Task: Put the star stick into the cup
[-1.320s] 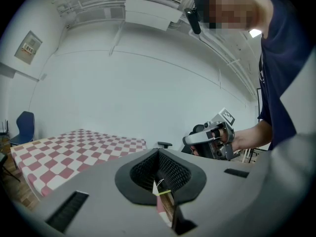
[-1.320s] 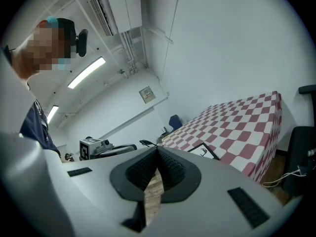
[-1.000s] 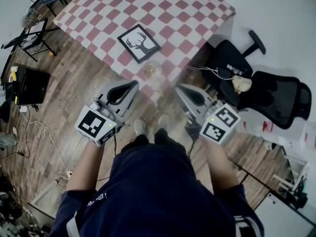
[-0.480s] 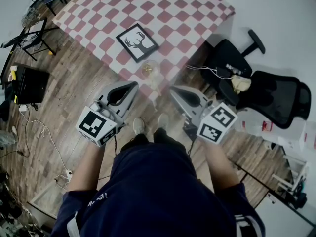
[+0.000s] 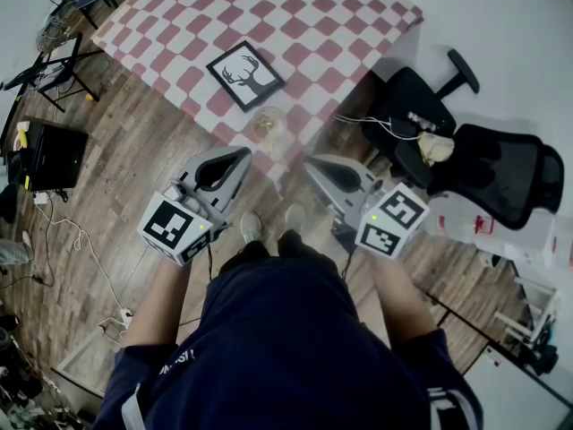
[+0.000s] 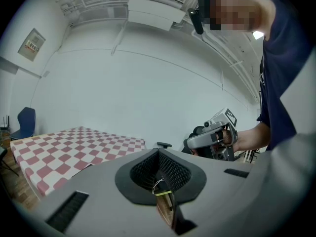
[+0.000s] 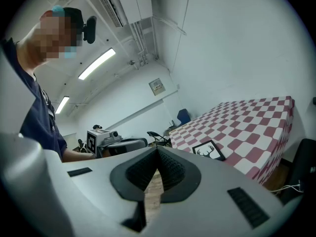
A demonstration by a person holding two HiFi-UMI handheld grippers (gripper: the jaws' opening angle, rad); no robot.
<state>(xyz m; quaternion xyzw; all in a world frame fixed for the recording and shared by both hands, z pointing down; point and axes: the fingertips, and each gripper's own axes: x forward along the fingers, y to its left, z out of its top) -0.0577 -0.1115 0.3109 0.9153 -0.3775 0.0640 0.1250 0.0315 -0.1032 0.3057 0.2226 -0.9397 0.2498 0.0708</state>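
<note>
The star stick (image 5: 264, 125) seems to be in the glass cup (image 5: 272, 120) already; the job looks finished.
The left gripper (image 5: 244, 153) and right gripper (image 5: 310, 161) hover over the floor (image 5: 125, 177), short of the checked worktop (image 5: 322, 25), each with its fingers (image 6: 175, 172) pressed together on nothing. What glints gold inside the cup, by the worktop's near edge, is too small to identify firmly.
</note>
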